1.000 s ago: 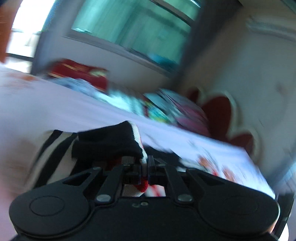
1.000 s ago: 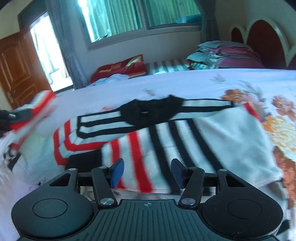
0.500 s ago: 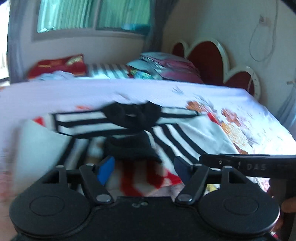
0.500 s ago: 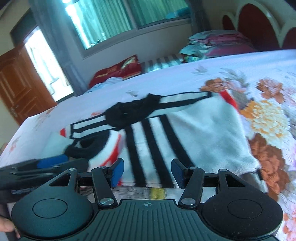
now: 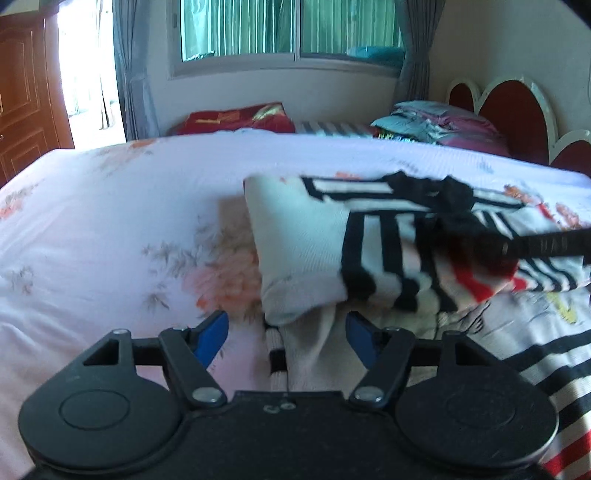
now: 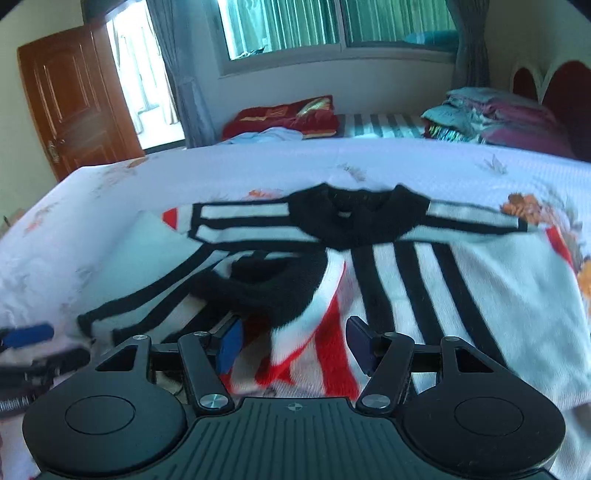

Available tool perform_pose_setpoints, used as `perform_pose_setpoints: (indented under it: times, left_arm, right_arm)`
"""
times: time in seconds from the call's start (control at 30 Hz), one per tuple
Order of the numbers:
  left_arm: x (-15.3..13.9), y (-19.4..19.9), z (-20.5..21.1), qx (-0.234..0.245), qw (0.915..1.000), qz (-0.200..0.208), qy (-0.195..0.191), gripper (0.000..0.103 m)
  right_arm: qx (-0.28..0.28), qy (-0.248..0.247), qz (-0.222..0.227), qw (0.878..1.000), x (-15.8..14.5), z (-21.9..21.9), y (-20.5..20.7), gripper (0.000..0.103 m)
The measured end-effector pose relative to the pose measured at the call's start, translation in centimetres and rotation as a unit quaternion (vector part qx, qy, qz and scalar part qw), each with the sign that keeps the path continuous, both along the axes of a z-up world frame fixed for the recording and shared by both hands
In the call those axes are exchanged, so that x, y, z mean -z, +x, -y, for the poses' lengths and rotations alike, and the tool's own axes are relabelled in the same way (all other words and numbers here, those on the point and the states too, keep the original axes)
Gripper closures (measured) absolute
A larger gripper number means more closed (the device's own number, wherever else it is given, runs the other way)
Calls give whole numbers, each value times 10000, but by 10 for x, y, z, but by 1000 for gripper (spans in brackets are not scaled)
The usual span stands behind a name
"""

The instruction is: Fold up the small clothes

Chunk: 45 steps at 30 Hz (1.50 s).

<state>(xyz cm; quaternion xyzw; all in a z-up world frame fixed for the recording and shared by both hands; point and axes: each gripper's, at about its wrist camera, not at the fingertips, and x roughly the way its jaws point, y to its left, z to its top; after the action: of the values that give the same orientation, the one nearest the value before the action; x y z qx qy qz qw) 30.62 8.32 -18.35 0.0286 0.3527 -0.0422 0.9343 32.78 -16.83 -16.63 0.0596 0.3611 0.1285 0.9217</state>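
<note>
Jaws: left gripper [image 5: 286,338] just released, right gripper [image 6: 293,345] apart — empty | striped knit sweater [image 6: 406,266] — fuzzy, sleeve folded in

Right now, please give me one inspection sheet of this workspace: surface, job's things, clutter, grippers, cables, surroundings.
Surface: bed with pale floral sheet.
Job's things: striped black, white and red knitted sweater lies on the bed, black collar away from the cameras, one sleeve folded in across its front.
Clutter: red cushion and pile of folded bedding at the far edge.
Grippers: left gripper open, a pale edge of the sweater between its jaws; right gripper open over the red stripes.
Cables: nothing seen.
Surroundings: window with green blinds, brown wooden door, red headboard.
</note>
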Motion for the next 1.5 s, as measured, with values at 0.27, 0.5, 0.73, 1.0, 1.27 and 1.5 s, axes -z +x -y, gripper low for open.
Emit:
perform_pose_setpoints:
  times: [0.27,0.5,0.73,1.0,1.27,1.5]
  left_arm:
    - [21,29,14,-127,9996,229,142,72]
    - [25,27,21,20,9992,334,222,82]
    - [24,27,18,170,9991,233,309,82]
    - [23,27,22,155,9992,138,344,81]
    - [17,26,18,175,9993,-14,328,74]
    - [-10,1,-7,-73,10000,-53,21,52]
  right_arm:
    - [441,158,405,9981,-23,36,2,98]
    - [1024,202,-184,9944,8,91,-2,98]
    - [1217,686,-449,9892,16,114,-6,83]
    - [1328,787,-396,9872,14,129,-12,98]
    - [1224,455,-512,9901,21,133,-14,97]
    - [1366,306,-178,9900,-4,148,-22,56]
